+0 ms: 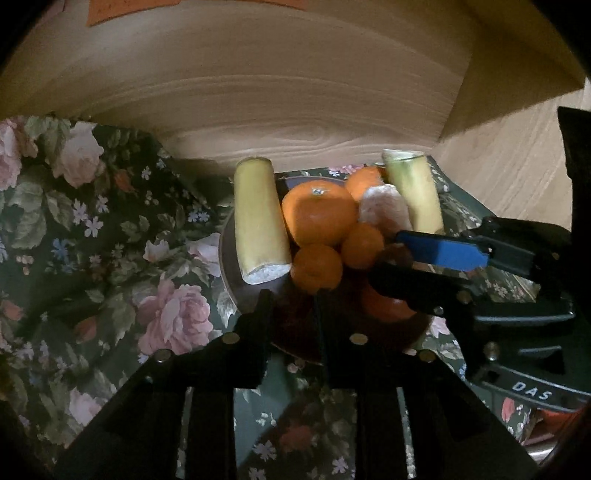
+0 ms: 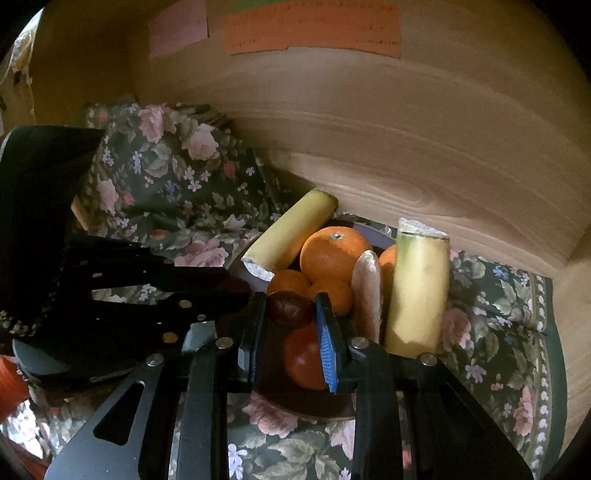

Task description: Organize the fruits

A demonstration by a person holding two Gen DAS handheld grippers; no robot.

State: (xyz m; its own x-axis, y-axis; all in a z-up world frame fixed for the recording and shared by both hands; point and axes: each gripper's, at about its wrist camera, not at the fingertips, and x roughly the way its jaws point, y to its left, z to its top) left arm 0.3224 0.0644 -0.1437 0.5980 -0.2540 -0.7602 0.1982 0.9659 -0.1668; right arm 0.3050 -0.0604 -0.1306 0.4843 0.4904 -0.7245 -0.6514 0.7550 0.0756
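A dark round plate [image 1: 226,254] [image 2: 321,408] on a floral cloth holds the fruit: two cut banana pieces [image 1: 258,225] [image 2: 419,291], a large orange [image 1: 319,214] [image 2: 334,254], small oranges [image 1: 317,266], a peeled segment [image 1: 384,208] [image 2: 367,295] and a red fruit [image 2: 303,358]. My right gripper [image 2: 290,306] [image 1: 388,254] has its jaws around a dark brown fruit [image 2: 290,308] over the plate; contact is unclear. My left gripper [image 1: 291,301] is open and empty at the plate's near rim.
A wooden wall [image 1: 295,92] stands right behind the plate, with orange paper notes [image 2: 314,29] on it. The floral cloth [image 1: 92,229] is bunched up to the left. An orange object [image 2: 11,380] sits at the lower left edge.
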